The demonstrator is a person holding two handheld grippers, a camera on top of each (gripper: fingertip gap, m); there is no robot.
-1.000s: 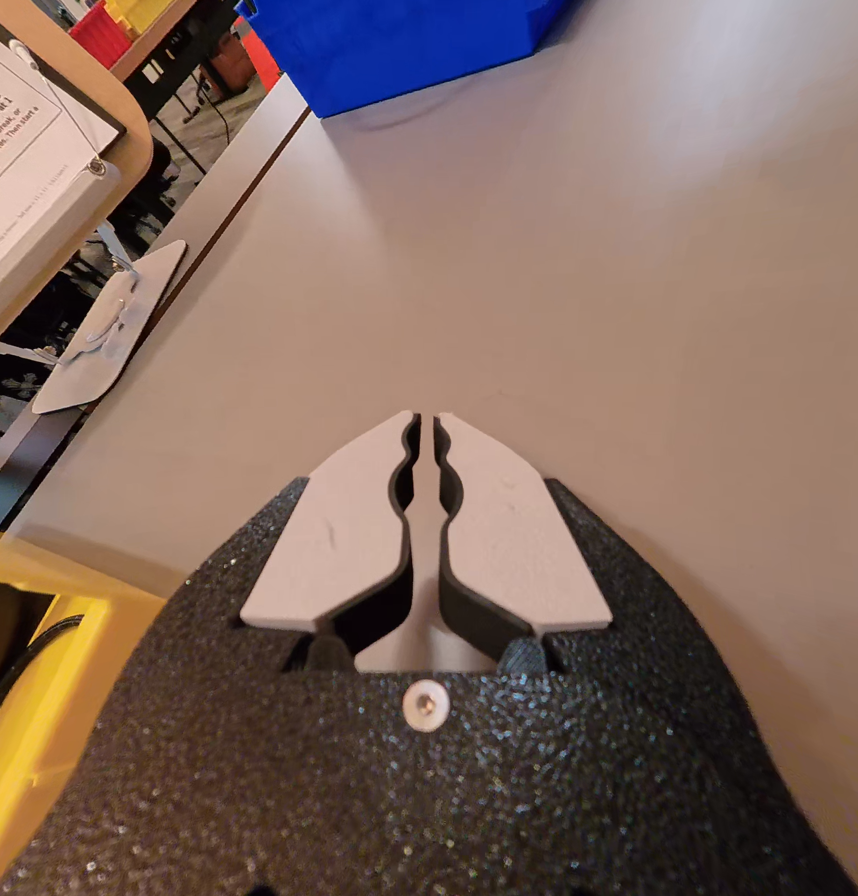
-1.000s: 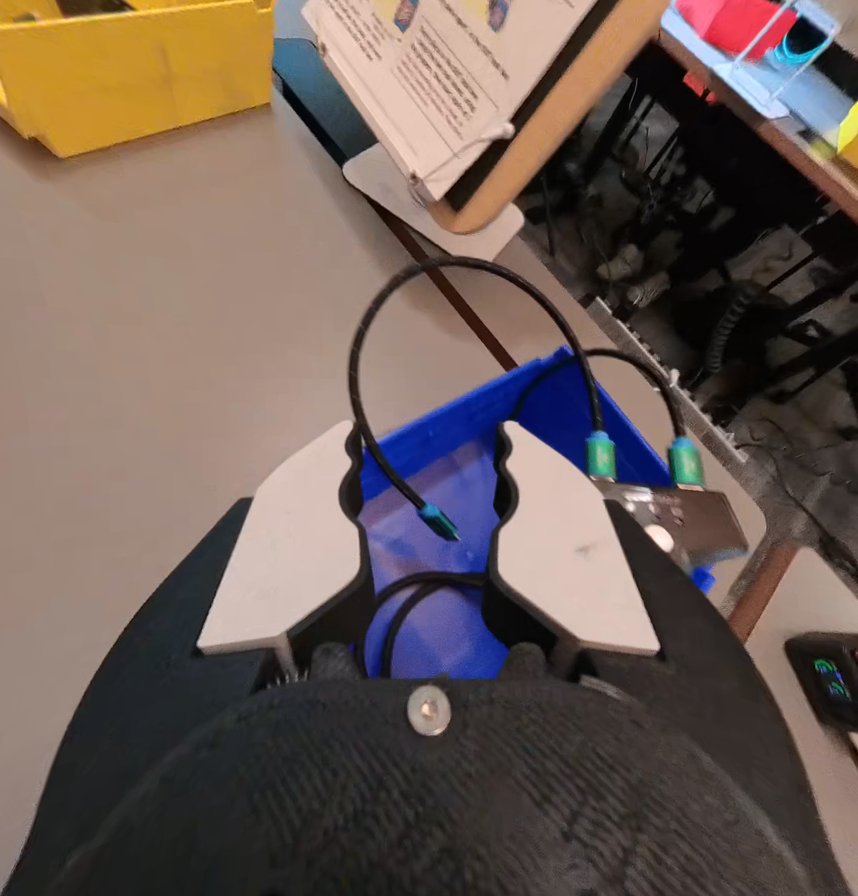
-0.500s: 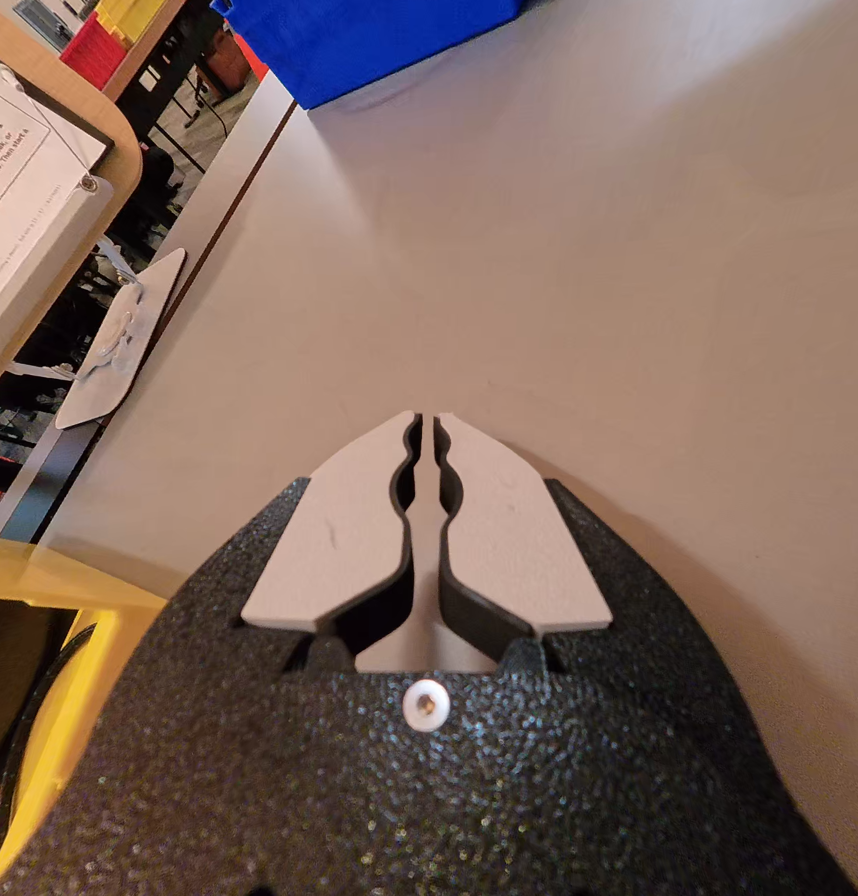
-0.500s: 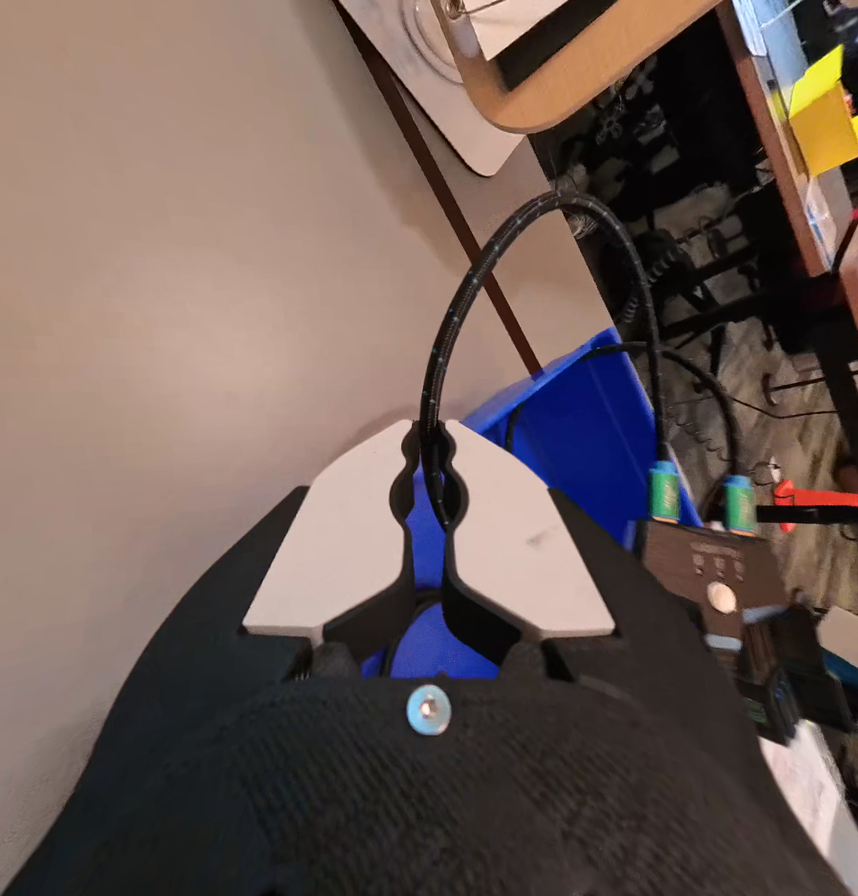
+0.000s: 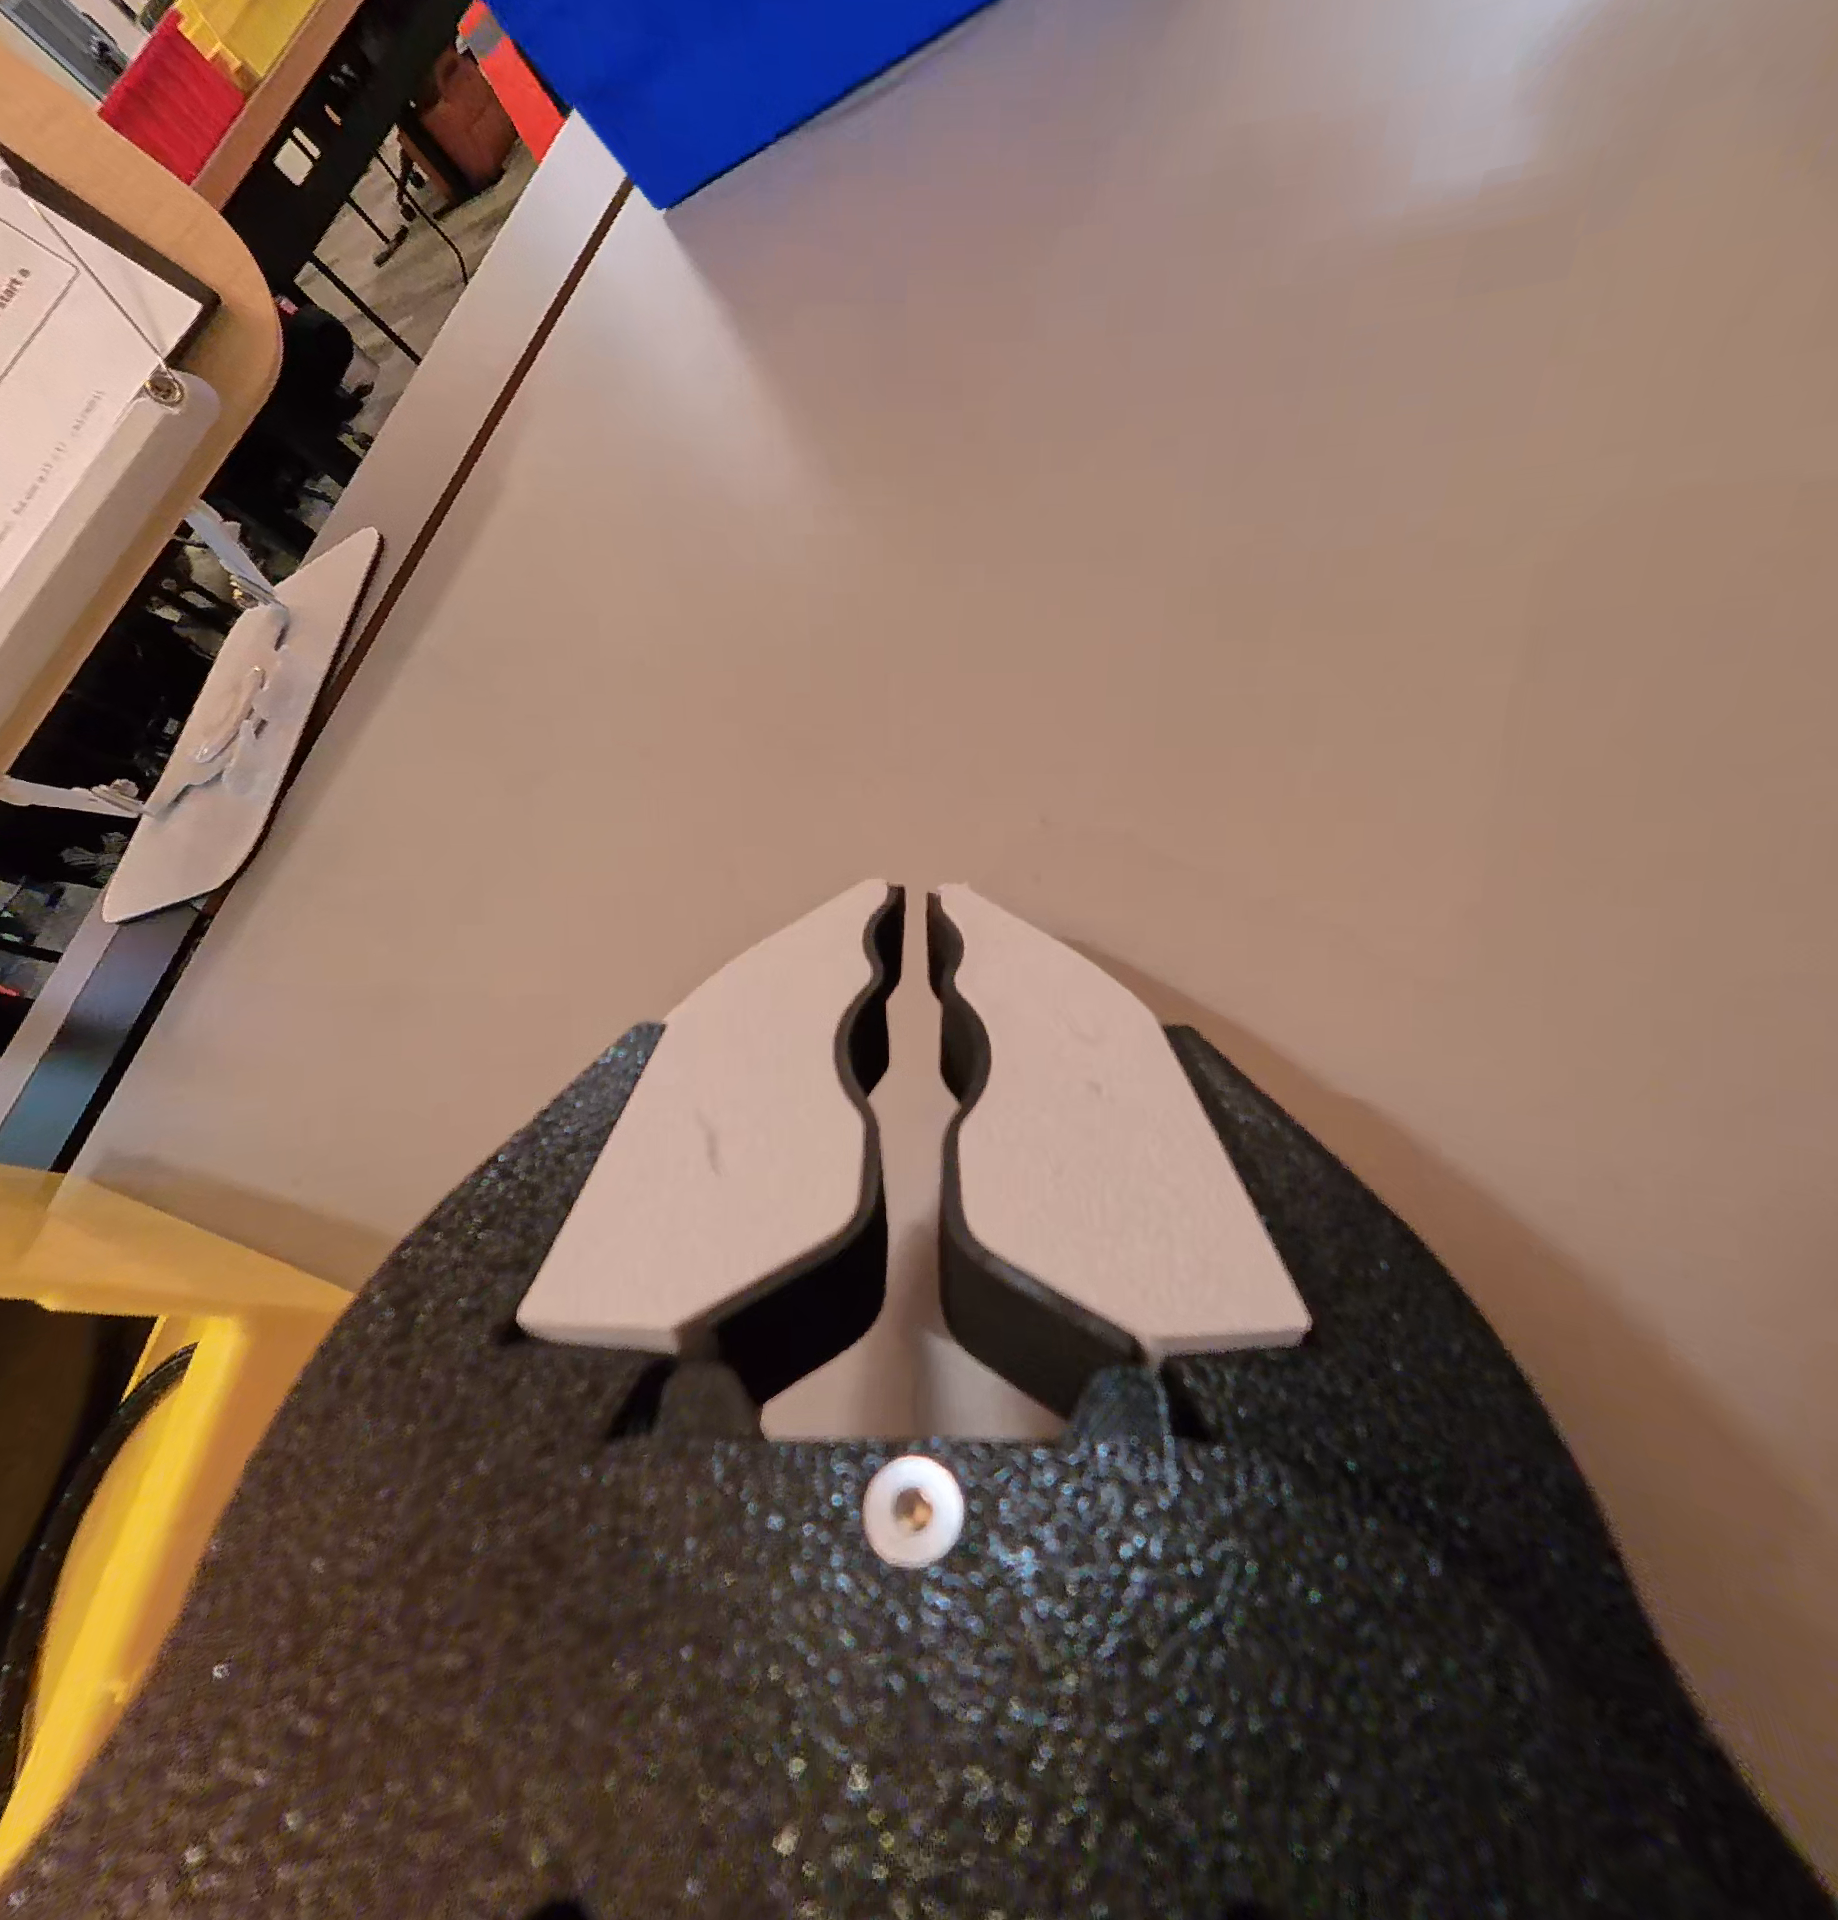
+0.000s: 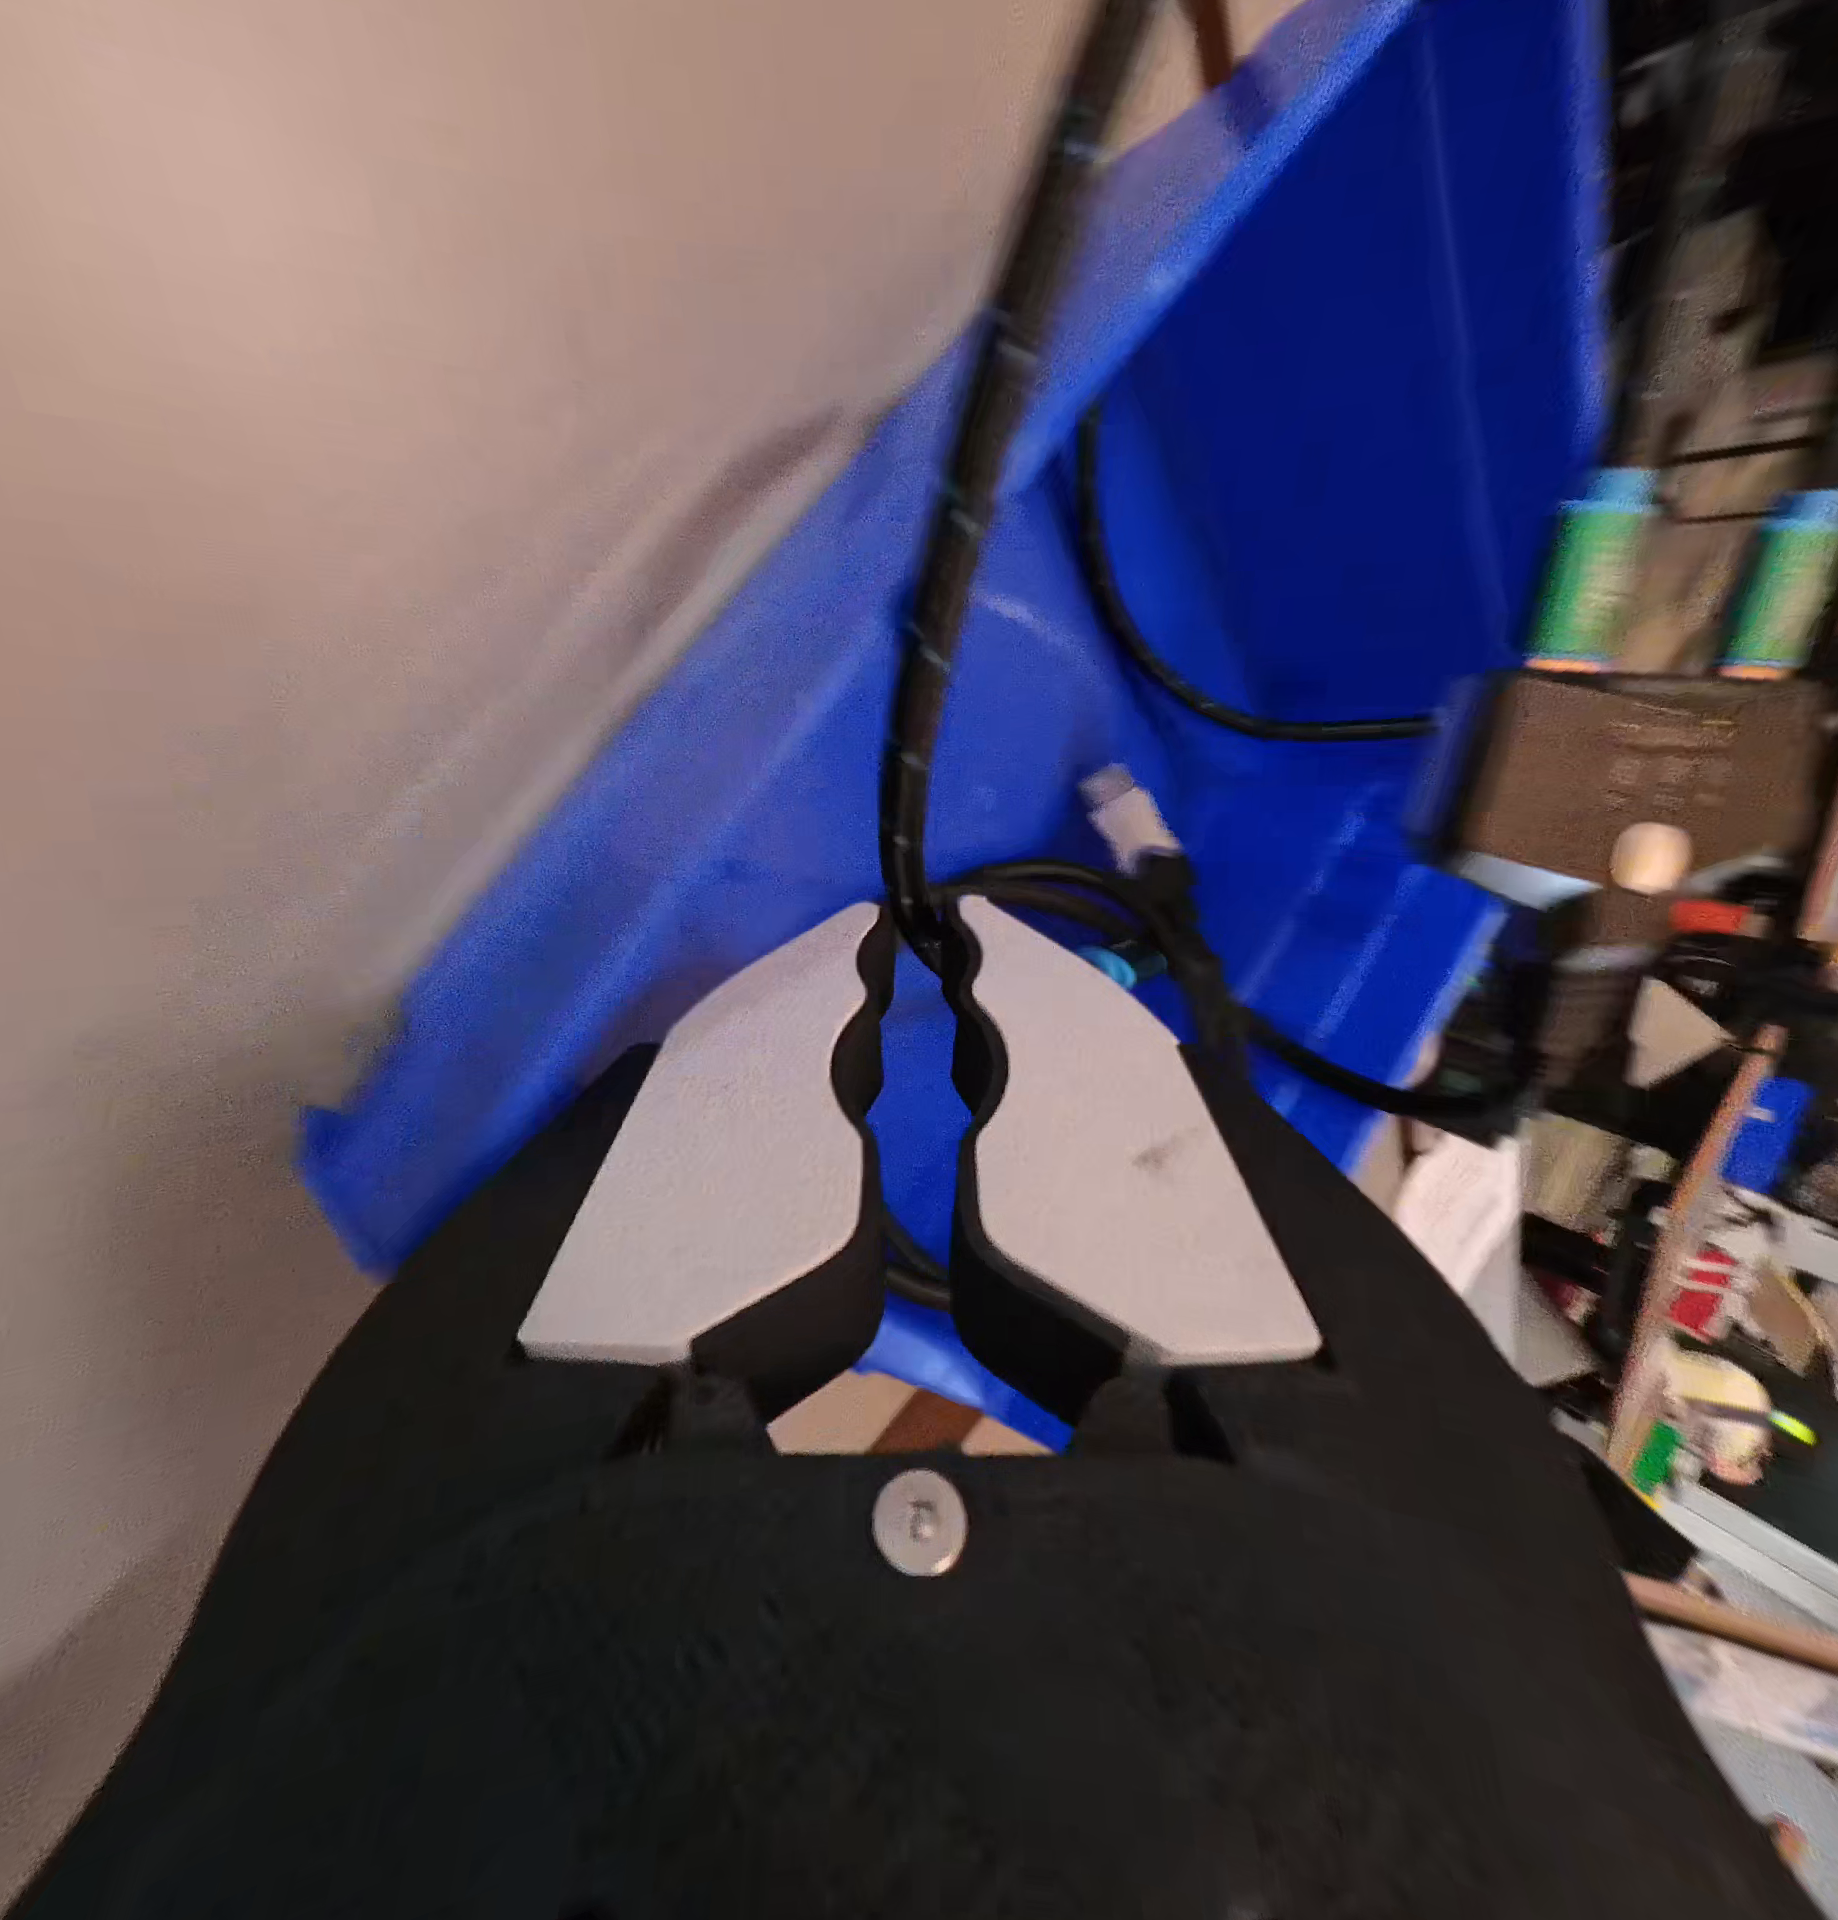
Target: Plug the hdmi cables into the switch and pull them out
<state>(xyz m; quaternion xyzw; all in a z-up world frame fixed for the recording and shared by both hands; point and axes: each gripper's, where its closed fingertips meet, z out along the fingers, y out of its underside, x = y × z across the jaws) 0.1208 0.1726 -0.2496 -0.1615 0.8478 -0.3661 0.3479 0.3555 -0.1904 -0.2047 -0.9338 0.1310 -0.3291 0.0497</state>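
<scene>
Now the right hand-held gripper (image 6: 920, 925) pinches the limp black braided cable (image 6: 982, 499) mid-length — better gripped at its stiff teal plug (image 6: 1595, 582); left hand-held gripper (image 5: 915, 904) nearly closed, empty.

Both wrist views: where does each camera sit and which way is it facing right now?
Left wrist view: on the left gripper, low over the bare table; shut grey fingers show.
Right wrist view: on the right gripper, facing the blue bin and switch; fingers pinch the black cable.
Shared: table, blue bin.
</scene>
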